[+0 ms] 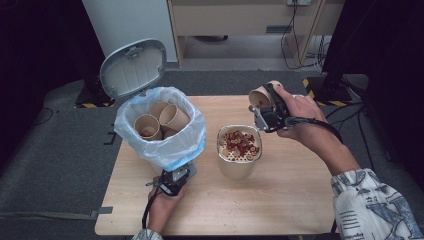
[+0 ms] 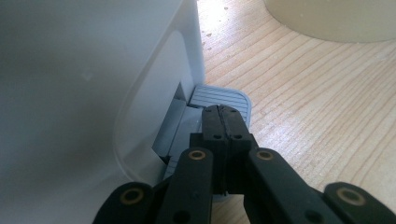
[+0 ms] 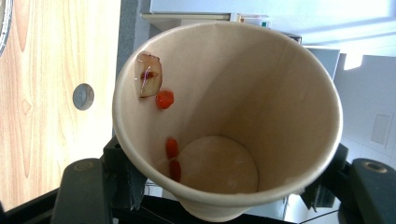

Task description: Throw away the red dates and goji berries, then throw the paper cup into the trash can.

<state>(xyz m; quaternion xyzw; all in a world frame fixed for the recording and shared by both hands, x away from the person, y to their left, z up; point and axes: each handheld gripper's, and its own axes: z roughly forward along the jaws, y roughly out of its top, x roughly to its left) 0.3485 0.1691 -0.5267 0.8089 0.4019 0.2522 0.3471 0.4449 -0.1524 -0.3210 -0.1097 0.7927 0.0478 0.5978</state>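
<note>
High view: your right gripper [image 1: 266,102] is raised above the far right part of the light wooden table [image 1: 280,200], jaws clamped on a tan paper cup [image 1: 260,97] that is tipped on its side with its mouth toward the bin. Right gripper view: you look straight into this cup [image 3: 261,93]; a pale translucent slice and three small red pieces [image 3: 164,99] cling to its inner wall, and the base is bare. No print or label is legible on the cup.

Below and to the left of the held cup, near the table centre, stands a cream round container with a perforated insert [image 1: 239,155], covered with red and pale food scraps.

Your left gripper [image 1: 176,178] sits low at the near foot of the white pedal bin lined with a blue-tinted plastic bag [image 1: 165,145]. Left gripper view: the jaws are fully closed with nothing between them, their tips resting on the grey ribbed foot pedal [image 2: 219,98] of the bin [image 2: 93,70]. The grey hinged lid [image 1: 133,67] stands open. Several tan paper cups [image 1: 162,120] lie inside the bag.

No brand, label or writing can be read on the bin, the container or the grippers.
</note>
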